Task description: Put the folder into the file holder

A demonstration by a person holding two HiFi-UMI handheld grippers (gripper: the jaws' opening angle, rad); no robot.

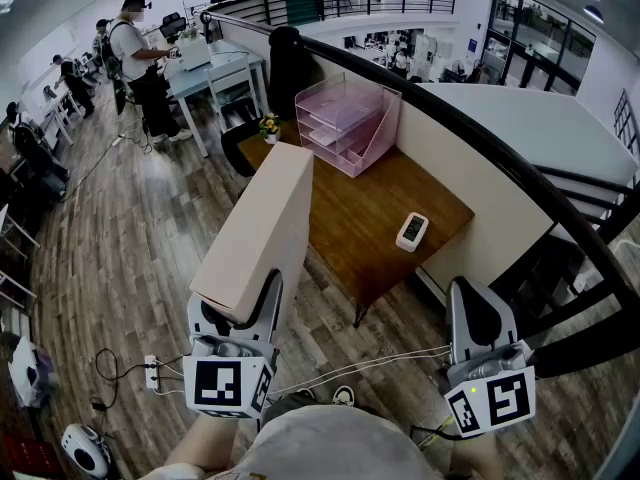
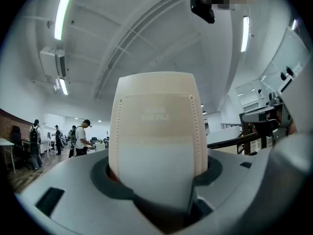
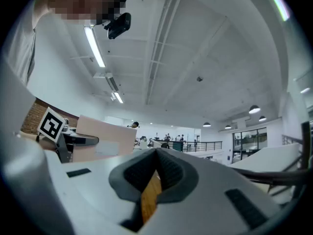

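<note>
Folder [image 1: 255, 230]: beige box-type, long, lifted off the table, near end clamped in the left gripper, far end pointed toward the file holder, not in it.
Left gripper [image 1: 238, 308]: jaws set wide, pads pressed on the folder's two sides.
File holder [image 1: 352, 123]: pink, clear, tiered trays, stood at the far end of the table.
Table [image 1: 380, 208]: brown wood, set against the low white wall under the dark railing [image 1: 480, 133].
Right gripper [image 1: 472, 303]: jaws brought together, nothing between them, held low at the table's near right corner.
Other items: small white device [image 1: 412, 231] on the table; little flower pot [image 1: 268, 126] beside the file holder.
Background: person [image 1: 140, 58] stood at a far desk.
</note>
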